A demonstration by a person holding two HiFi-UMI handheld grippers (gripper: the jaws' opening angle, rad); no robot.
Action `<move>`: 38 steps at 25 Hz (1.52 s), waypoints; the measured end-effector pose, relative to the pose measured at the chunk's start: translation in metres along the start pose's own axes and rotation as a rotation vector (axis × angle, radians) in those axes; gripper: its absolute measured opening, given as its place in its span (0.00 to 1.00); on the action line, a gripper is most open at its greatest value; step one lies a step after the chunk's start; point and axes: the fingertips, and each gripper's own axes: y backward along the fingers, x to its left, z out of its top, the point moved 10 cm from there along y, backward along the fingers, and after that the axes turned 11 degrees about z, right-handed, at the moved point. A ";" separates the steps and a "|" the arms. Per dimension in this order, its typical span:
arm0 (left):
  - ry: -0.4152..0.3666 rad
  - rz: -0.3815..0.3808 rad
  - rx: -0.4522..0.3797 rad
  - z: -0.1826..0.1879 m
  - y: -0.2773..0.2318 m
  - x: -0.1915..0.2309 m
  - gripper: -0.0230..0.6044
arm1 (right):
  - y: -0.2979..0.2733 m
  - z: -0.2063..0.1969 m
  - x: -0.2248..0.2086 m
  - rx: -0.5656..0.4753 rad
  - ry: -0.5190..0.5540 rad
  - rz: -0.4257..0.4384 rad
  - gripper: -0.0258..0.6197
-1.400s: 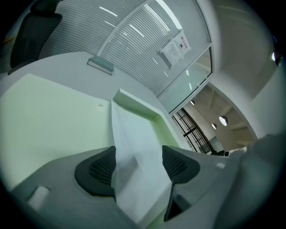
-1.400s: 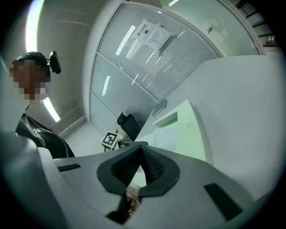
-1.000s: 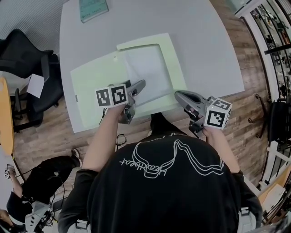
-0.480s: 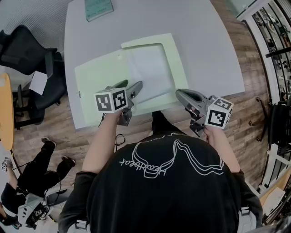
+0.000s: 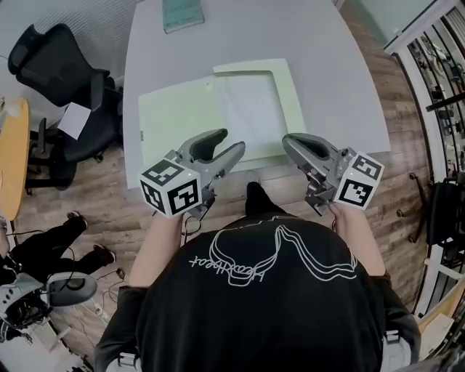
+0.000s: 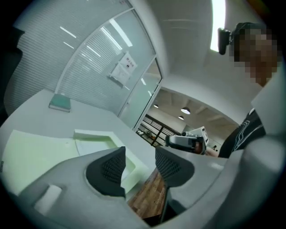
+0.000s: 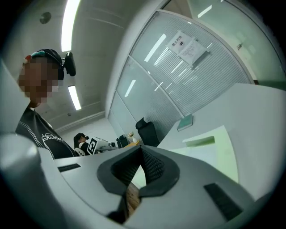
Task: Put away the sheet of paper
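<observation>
Right gripper view alone shows right gripper [image 7: 137, 172] clenched, seemingly empty; left gripper [image 6: 140, 163], just closing partway, gapes empty.

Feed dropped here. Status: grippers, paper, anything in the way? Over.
Left gripper empty, jaws apart, just been closing. Right gripper shut, empty. Sheet of paper flat on open green folder, untouched. Nothing on top of it.

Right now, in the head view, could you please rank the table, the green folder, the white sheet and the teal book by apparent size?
1. table
2. green folder, lying open
3. white sheet, on the folder's right half
4. teal book, which looks smallest, though the picture's top edge cuts it off and it lies farthest from the camera
</observation>
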 end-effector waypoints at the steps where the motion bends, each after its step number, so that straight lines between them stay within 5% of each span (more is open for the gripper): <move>1: -0.024 -0.023 -0.021 0.002 0.011 -0.010 0.34 | -0.002 0.001 0.010 0.004 0.017 0.012 0.05; 3: -0.067 -0.069 -0.065 0.008 0.031 -0.029 0.17 | -0.006 0.003 0.027 0.020 0.054 0.037 0.05; 7: -0.114 -0.150 -0.134 0.020 0.066 -0.058 0.10 | -0.015 0.004 0.056 0.061 0.141 0.079 0.05; 10: -0.181 -0.134 -0.161 0.020 0.085 -0.071 0.06 | -0.018 -0.001 0.073 0.068 0.172 0.096 0.05; 19: -0.227 -0.054 -0.189 -0.014 0.129 -0.082 0.05 | -0.023 -0.031 0.123 0.088 0.272 0.109 0.05; 38: -0.182 -0.055 -0.172 -0.018 0.121 -0.074 0.05 | -0.023 -0.040 0.123 0.130 0.248 0.068 0.05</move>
